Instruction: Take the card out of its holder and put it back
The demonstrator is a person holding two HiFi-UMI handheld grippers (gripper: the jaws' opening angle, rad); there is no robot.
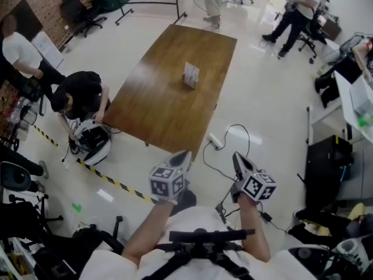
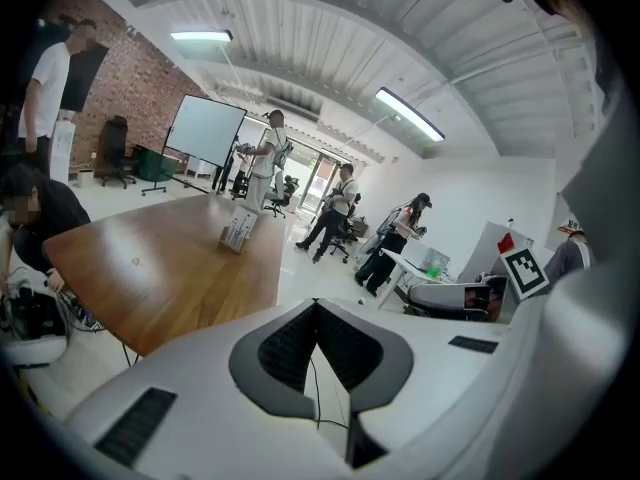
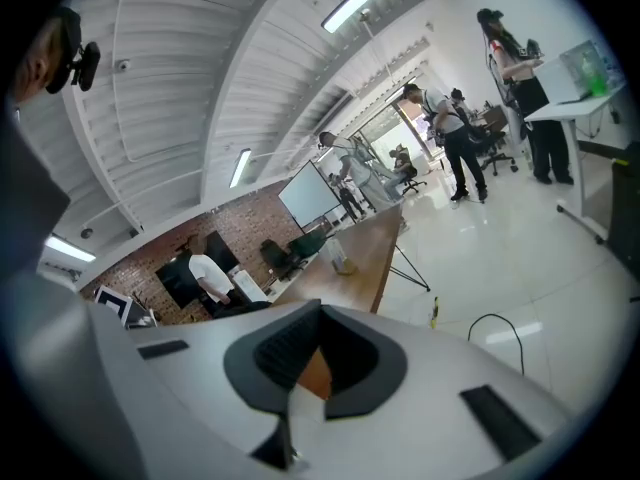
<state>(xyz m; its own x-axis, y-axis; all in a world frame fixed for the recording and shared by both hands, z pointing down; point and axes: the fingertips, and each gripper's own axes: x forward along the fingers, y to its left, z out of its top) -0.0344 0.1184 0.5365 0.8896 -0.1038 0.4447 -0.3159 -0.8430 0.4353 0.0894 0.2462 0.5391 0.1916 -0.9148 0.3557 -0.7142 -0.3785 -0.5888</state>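
While I hold my 2 tongs over the floor short of the table, card holder point(image 1: 189, 83): upright near the middle of the wooden table point(image 1: 157, 107), well apart from both tools.
Card point(image 1: 192, 70): standing in its holder, pale, print too small for me to read.
Left gripper point(image 1: 185, 154): jaws pressed together at the tips, nothing between them; it points toward the table's near edge.
Right gripper point(image 1: 237, 156): jaws closed too and empty, near the left gripper.
Left gripper view: I see the card holder point(image 2: 237, 231) on the tabletop, ahead and left of the jaw tips.
Right gripper view: the card holder point(image 3: 343, 258) shows far up the table.
Power strip point(image 1: 214, 140): white, on the floor just off the table's near corner, a black cable beside it.
Person point(image 1: 81, 95): crouched at the table's left corner.
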